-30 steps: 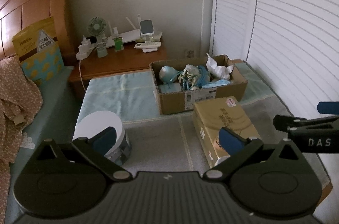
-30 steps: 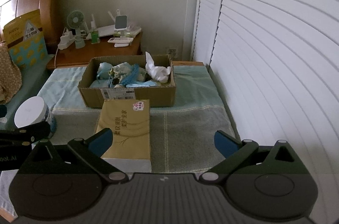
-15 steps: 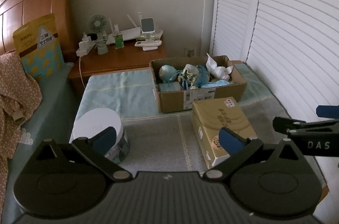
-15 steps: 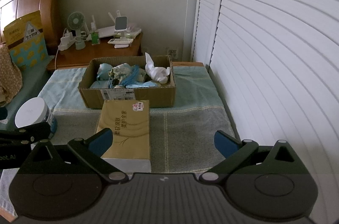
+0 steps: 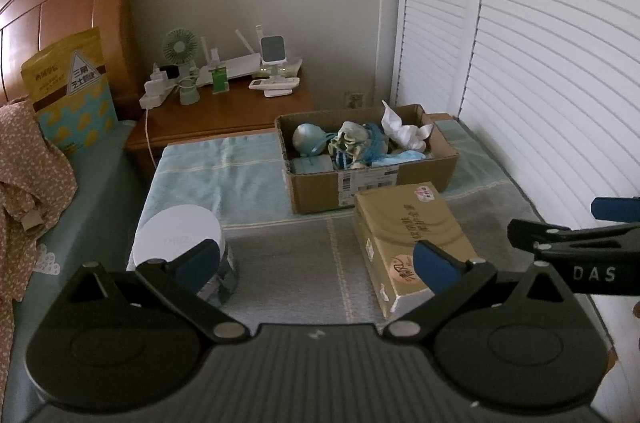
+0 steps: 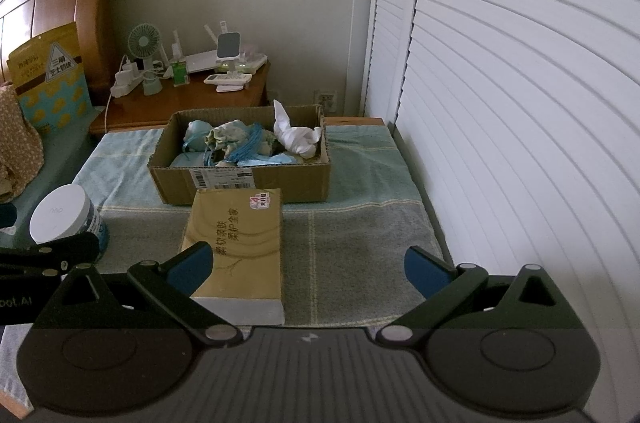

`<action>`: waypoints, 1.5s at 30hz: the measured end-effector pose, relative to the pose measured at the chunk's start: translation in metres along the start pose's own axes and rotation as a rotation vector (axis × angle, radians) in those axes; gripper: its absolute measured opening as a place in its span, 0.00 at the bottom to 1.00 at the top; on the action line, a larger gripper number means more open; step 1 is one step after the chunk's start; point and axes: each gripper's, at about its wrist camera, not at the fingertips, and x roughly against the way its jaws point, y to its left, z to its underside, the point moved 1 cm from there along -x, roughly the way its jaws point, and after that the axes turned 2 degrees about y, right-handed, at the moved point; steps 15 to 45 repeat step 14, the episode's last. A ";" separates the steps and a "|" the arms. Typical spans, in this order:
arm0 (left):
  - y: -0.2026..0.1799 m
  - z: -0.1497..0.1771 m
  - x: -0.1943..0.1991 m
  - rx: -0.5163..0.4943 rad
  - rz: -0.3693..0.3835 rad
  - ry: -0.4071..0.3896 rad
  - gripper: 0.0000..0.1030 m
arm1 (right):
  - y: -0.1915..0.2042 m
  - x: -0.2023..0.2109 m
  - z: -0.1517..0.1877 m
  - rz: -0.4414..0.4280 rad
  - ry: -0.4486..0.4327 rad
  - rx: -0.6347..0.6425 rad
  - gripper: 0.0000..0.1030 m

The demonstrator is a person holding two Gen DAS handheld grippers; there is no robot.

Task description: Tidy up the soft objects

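At far left, a patterned brown garment (image 5: 24,159) lies on the bed (image 5: 92,191), with a yellow snack bag (image 5: 68,91) leaning on the wooden headboard (image 5: 60,7). Beyond, a nightstand (image 5: 224,111) carries a small green fan (image 5: 181,45), a power strip (image 5: 158,93) and a white router (image 5: 244,65). On the near left of the towel-covered tabletop (image 5: 224,175) stands a round canister with a white lid (image 5: 176,243). The left gripper (image 5: 316,263) hovers above the near tabletop, its blue-padded fingers spread wide and empty, the canister behind its left finger. At centre, a yellow tissue pack (image 6: 236,239) lies lengthwise, its far end just in front of the cardboard box (image 6: 244,179). The box holds the soft objects: a pale blue rounded item (image 6: 196,133) at left, a crumpled patterned cloth (image 6: 228,137) and blue mesh fabric (image 6: 250,147) in the middle, and a white crumpled cloth (image 6: 296,137) at right. The right gripper (image 6: 308,265) is likewise wide open and holds nothing, poised over the near end of the tissue pack. White louvred doors (image 6: 520,103) fill the right side.
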 end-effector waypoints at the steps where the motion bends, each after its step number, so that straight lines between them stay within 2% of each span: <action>1: -0.001 0.000 0.000 -0.001 -0.001 0.000 0.99 | 0.000 0.000 0.000 0.000 0.000 0.000 1.00; 45: -0.004 0.000 0.003 -0.002 0.005 -0.006 0.99 | -0.003 0.001 0.001 -0.002 -0.005 0.000 1.00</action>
